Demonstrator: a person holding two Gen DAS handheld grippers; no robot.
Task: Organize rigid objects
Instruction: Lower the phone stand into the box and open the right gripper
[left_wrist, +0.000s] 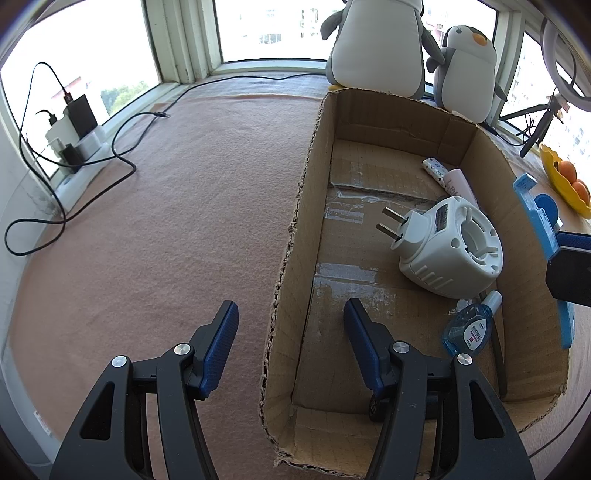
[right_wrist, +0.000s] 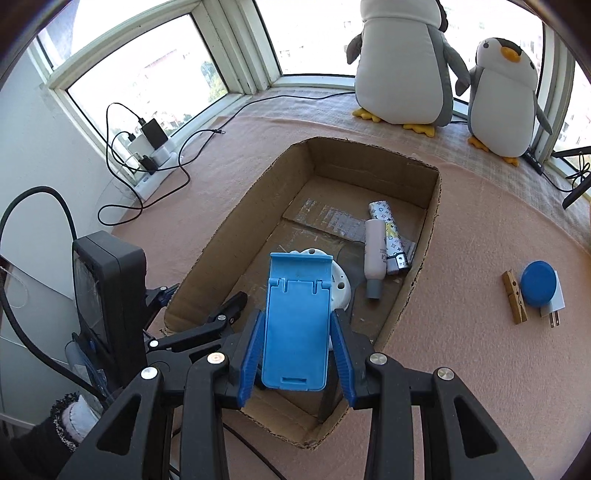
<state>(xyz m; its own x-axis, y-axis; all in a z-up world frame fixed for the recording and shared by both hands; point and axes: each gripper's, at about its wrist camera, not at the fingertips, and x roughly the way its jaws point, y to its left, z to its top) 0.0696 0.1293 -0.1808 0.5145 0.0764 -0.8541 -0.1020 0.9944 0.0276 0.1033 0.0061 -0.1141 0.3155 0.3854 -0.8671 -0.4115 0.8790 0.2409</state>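
Note:
An open cardboard box (left_wrist: 306, 206) lies on the pink felt. In it are a white plug-in device (left_wrist: 450, 247), a small blue bottle (left_wrist: 471, 325), a pink tube (left_wrist: 460, 184) and a patterned tube (left_wrist: 437, 168). My left gripper (left_wrist: 290, 310) is open, with one finger on each side of the box's left wall and no pad touching it. My right gripper (right_wrist: 297, 321) is shut on a light blue phone stand (right_wrist: 295, 325), held over the near end of the box (right_wrist: 424, 258). That stand (left_wrist: 543, 229) also shows above the box's right wall.
A wooden clothespin (right_wrist: 514, 297) and a round blue plug (right_wrist: 537, 284) lie on the felt right of the box. Two plush penguins (right_wrist: 402, 62) stand at the window. A power strip with chargers and cables (right_wrist: 151, 155) sits far left. A yellow fruit bowl (left_wrist: 565, 177) is far right.

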